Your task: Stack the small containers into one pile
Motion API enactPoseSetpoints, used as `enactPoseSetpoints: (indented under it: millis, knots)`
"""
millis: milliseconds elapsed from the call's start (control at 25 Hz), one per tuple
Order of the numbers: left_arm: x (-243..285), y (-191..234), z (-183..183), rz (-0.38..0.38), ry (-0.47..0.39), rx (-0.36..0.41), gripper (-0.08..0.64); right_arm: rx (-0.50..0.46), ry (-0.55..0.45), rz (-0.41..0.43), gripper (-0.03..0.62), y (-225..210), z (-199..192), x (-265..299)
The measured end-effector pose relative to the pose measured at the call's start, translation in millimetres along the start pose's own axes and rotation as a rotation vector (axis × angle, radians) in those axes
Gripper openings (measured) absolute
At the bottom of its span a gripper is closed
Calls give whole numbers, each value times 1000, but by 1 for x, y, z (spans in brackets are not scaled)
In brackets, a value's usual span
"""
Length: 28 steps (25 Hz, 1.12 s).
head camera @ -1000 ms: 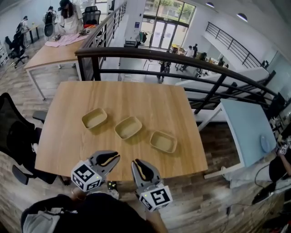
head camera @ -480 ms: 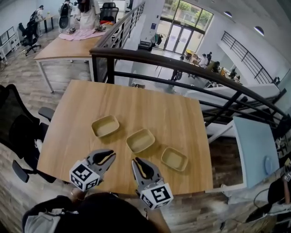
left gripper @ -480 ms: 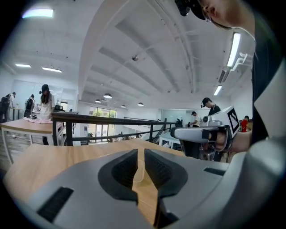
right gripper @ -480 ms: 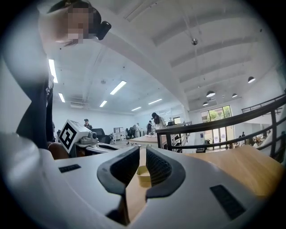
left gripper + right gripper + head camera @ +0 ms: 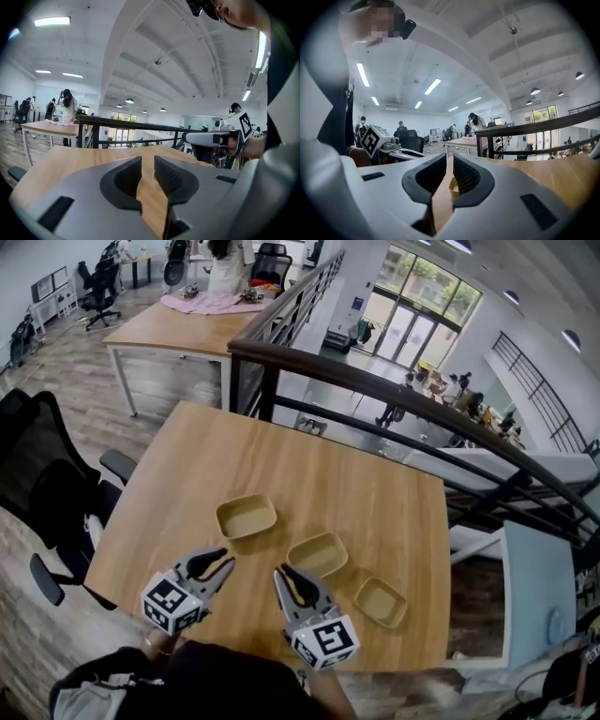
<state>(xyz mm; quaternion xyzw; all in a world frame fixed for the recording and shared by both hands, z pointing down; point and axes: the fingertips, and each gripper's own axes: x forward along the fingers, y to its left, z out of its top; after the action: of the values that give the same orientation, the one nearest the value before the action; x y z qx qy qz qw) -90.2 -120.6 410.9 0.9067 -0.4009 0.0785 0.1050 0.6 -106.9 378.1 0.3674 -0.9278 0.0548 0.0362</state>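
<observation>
Three tan containers [image 5: 317, 554], unstacked, at one o'clock.
Likely light, stiff: pinch a rim. Left gripper [image 5: 223, 563] jaws just opening, empty; right gripper [image 5: 281, 574] clenched, empty.

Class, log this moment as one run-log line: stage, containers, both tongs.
stage: approach, none stacked | left container, middle container, right container: apart on table | left tongs: just opening, empty | right tongs: shut, empty
</observation>
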Motion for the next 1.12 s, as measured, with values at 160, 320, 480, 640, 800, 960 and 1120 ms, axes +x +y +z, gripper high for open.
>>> enactPoseSetpoints:
  millis: [160, 320, 480, 640, 800, 960, 1120]
  knots:
    - [3, 31, -5, 31, 1, -48, 78, -24, 31, 19, 32, -10, -2, 29]
    - [9, 58, -12, 59, 4, -57, 83, -41, 57, 20, 32, -20, -7, 51]
    - [14, 77, -27, 76, 29, -75, 94, -44, 84, 19, 32, -26, -14, 65]
    - [18, 93, -36, 92, 47, -96, 104, -42, 131, 14, 32, -35, -21, 77]
    - [26, 107, -45, 104, 66, -112, 111, -39, 154, 20, 32, -48, -27, 91]
    - [37, 119, -54, 123, 83, -132, 117, -34, 196, 50, 32, -62, -42, 110]
    - [47, 130, -66, 137, 119, -151, 120, -23, 239, 66, 32, -78, -58, 129]
